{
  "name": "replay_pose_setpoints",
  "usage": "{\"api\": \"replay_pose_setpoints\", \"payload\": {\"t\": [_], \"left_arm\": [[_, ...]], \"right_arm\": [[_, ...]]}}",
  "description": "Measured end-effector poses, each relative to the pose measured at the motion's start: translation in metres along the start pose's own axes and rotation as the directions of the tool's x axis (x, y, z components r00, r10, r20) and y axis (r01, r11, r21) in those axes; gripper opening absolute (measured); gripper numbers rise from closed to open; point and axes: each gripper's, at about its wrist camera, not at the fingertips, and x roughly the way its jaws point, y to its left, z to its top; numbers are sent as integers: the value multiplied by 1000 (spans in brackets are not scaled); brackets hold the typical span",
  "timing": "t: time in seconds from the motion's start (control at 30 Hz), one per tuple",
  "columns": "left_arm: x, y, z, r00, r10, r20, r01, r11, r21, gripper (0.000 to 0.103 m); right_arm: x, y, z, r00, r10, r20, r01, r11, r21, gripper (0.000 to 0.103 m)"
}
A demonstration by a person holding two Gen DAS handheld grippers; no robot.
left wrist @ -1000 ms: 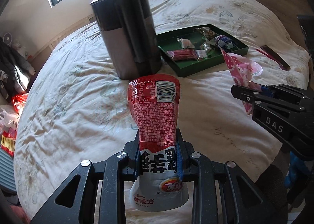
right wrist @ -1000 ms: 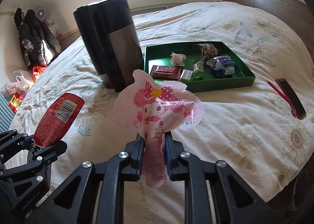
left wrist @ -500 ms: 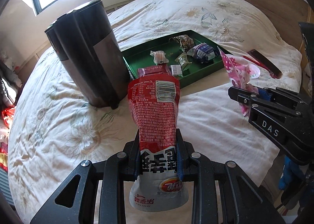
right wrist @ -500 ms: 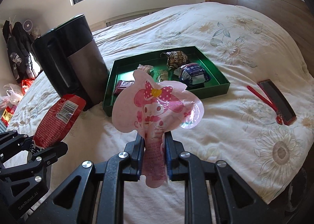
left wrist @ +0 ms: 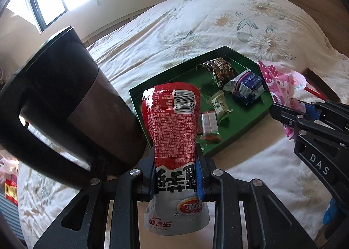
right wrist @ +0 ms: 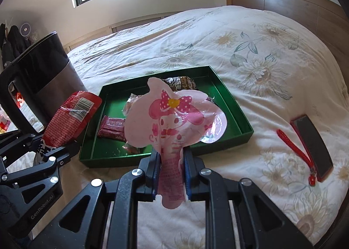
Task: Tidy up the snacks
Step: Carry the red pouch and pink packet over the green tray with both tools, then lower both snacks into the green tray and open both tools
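We hold two snacks that are not yet stowed. Our left gripper [left wrist: 176,174] is clamped on the lower part of a red snack packet [left wrist: 172,122], which stands upright between the pads, just short of the green tray's [left wrist: 237,133] near-left corner. Our right gripper [right wrist: 171,174] is clamped on the stem of a pink cartoon-character snack pack [right wrist: 174,118], held above the tray's near edge. Inside the tray lie a brown wrapper [left wrist: 220,70], a blue-and-white packet [left wrist: 246,86], a small cream sachet [left wrist: 220,105] and a dark red bar [right wrist: 111,125]. We judge the task partly complete: four items are placed, two remain to be released. A black kettle [left wrist: 65,105] stands on the bed [right wrist: 240,35], just beside the tray.
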Motion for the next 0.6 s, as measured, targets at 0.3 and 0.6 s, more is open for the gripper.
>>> {"api": "replay_pose_setpoints", "payload": {"t": [0.3,0.6], "left_arm": [[55,1,12,998,24,-58,-23,1000,14,24],[88,-1,14,996,9,-88,-9,1000,8,25]], "right_arm": [[47,0,24,1000,5,-30,-6,1000,-31,42],[88,0,20,997,21,-76,-25,999,-44,43]]}}
